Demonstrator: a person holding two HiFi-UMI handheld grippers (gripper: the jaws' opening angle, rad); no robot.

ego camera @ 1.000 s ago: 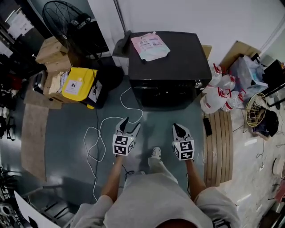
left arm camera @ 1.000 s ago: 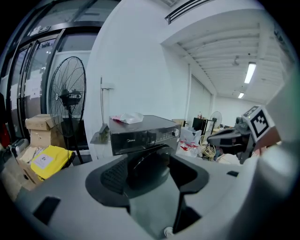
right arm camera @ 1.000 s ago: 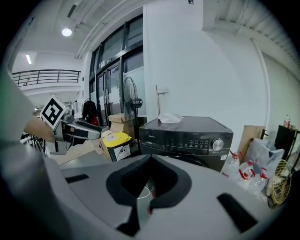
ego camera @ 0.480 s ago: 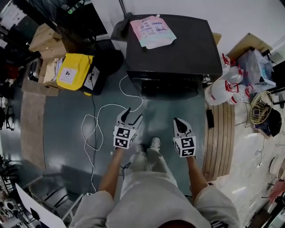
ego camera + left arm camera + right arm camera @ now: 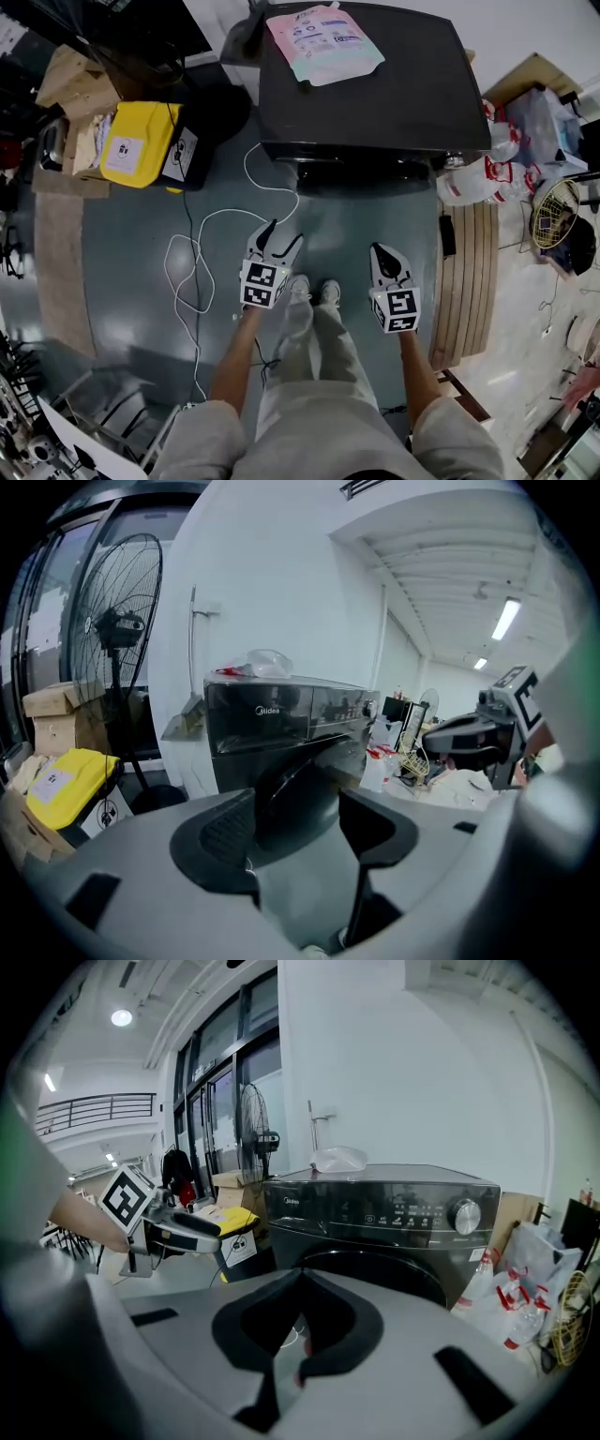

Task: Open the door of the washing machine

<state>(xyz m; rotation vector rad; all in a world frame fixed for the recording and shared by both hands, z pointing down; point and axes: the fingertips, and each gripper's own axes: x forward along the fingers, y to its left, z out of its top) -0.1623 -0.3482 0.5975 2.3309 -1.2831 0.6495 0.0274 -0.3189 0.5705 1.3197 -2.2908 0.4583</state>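
Left gripper (image 5: pixel 279 242): held low ahead of the person, jaws apart, nothing between them.
Right gripper (image 5: pixel 379 251): beside it, jaw tips together, empty.
Why: both look carried ready for the approach, well apart from the target.
Washing machine (image 5: pixel 375 84): ahead against the wall, front towards the person.
Door (image 5: pixel 394 1265): closed, upright, facing the grippers; round, so no long axis.

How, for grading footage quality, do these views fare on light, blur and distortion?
Head view: even light, sharp, mild bending at edges. Left gripper view: heavy fisheye, black corners, bright ceiling lamp, near jaws soft. Right gripper view: same fisheye, washing machine sharp.
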